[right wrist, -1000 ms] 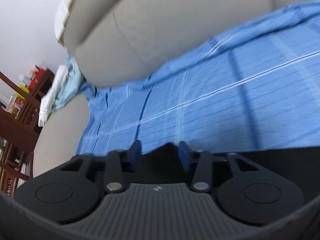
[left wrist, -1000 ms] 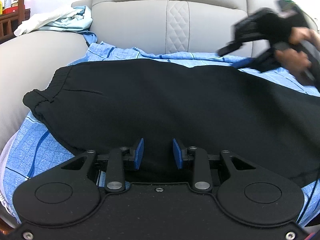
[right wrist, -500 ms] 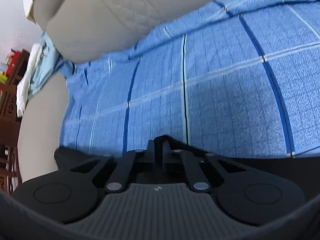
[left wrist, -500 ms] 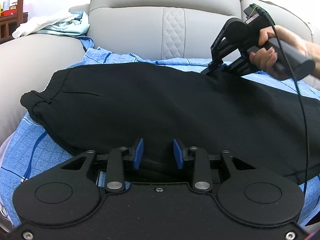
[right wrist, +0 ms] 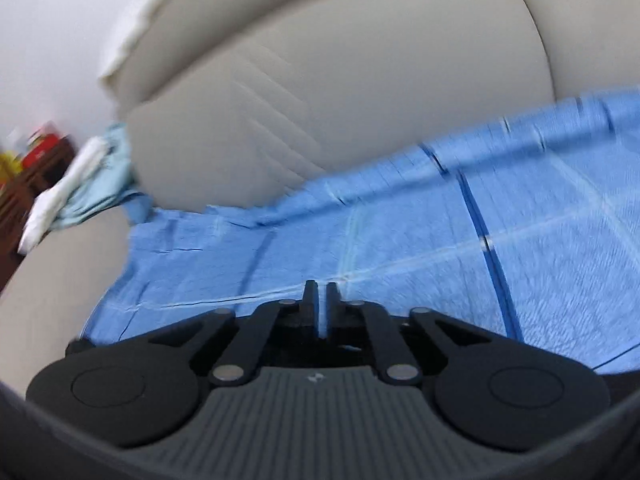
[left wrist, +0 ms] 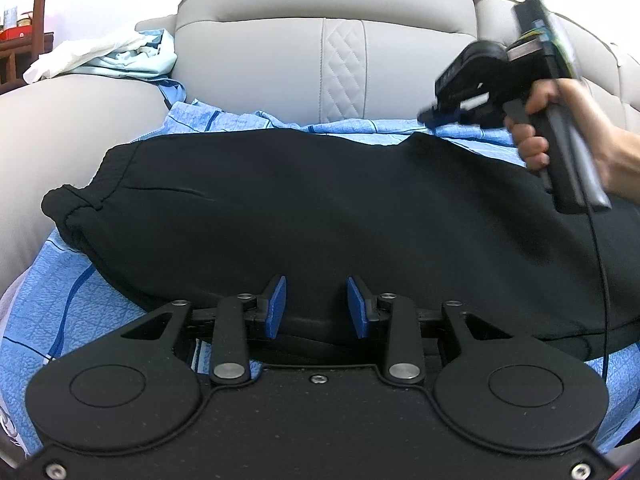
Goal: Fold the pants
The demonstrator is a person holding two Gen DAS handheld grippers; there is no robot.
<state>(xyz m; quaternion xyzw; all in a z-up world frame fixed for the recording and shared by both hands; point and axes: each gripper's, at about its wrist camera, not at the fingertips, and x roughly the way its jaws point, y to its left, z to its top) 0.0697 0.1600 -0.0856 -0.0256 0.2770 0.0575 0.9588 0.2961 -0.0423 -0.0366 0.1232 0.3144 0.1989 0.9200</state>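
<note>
black pants spread flat across a blue checked sheet on the seat of a beige sofa, waistband toward the left armrest, legs running off to the right. lying mostly smooth, with one short crease near the waistband and a small peak raised along the far edge.

left hand-held gripper low at the near edge of the pants, blue pads parted to a moderate gap, straddling the near hem; dark cloth seen between and under the pads, though no telling whether the pads actually press on it.

right hand-held gripper gripped by a hand at the far right, tips raised just above the far edge of the pants, beside the raised peak, over the sheet. blurred in the left wrist view. in the right wrist view, same hand-held gripper showing only a thin slit between its fingers, jaws opening, nothing visible between them, blue sheet beyond. strip of black cloth at the lower right edge of that view.

crumpled white and pale blue laundry heaped on the armrest at the far left, well apart from the pants. dark wooden furniture behind it. thin black cable hanging from the right hand-held gripper over the pants.
</note>
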